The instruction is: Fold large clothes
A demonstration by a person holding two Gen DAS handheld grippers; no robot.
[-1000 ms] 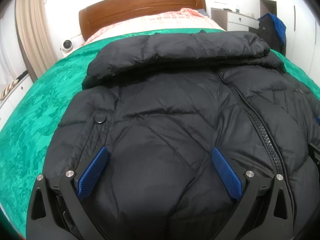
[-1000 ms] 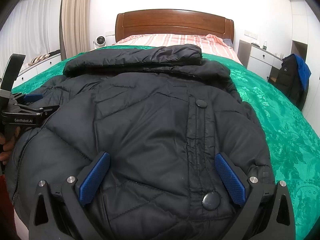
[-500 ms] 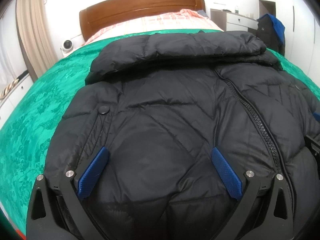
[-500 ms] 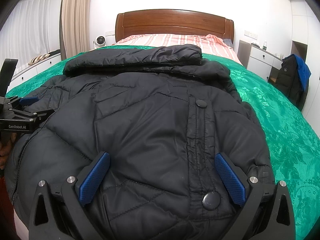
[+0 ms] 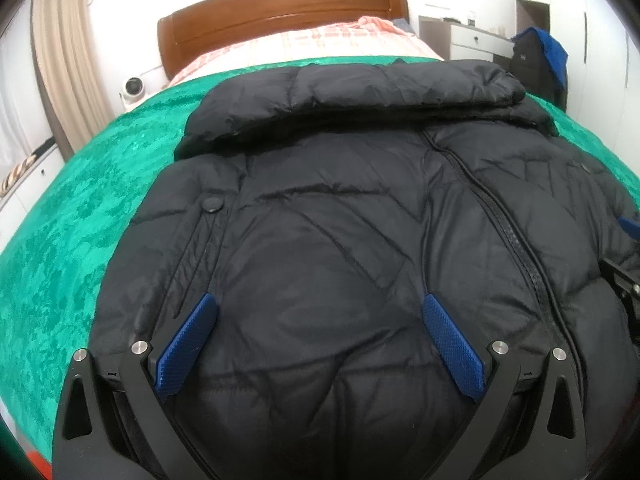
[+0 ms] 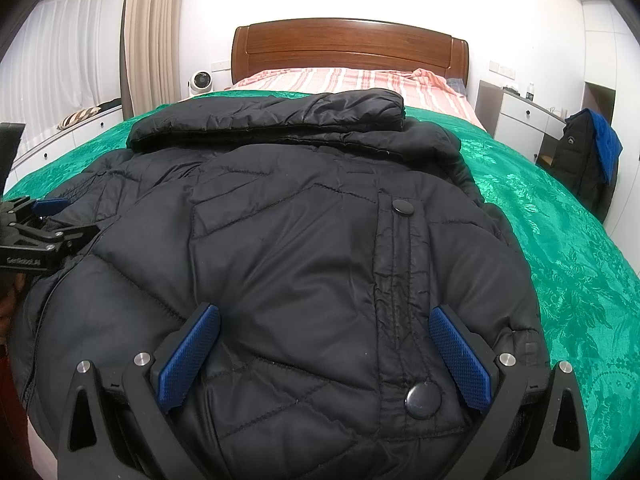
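We find a bed covered by a green bedspread [image 6: 568, 248], with a striped pink sheet [image 6: 352, 80] showing near the wooden headboard [image 6: 348, 46]. A black padded jacket [image 6: 304, 240] lies front-up on the bedspread, spread across most of its width, its collar end toward the headboard and its hem nearest the cameras. A folded sleeve or hood lies across its top [image 5: 352, 92]; we cannot tell which. The zip [image 5: 516, 248] runs down the front.

The left gripper [image 5: 316, 340] stands wide, blue pads [image 5: 186, 350] apart over the jacket's lower left panel, nothing between them. The right gripper [image 6: 324, 354] also stands wide over the lower right panel, a stitched placket running between its pads. We cannot tell whether either touches the fabric.

Smaller items noted: a white bedside cabinet [image 6: 520, 116], a dark garment with blue lining [image 6: 592, 148] hung beside it, and two black snap buttons [image 6: 423, 397] on the placket.
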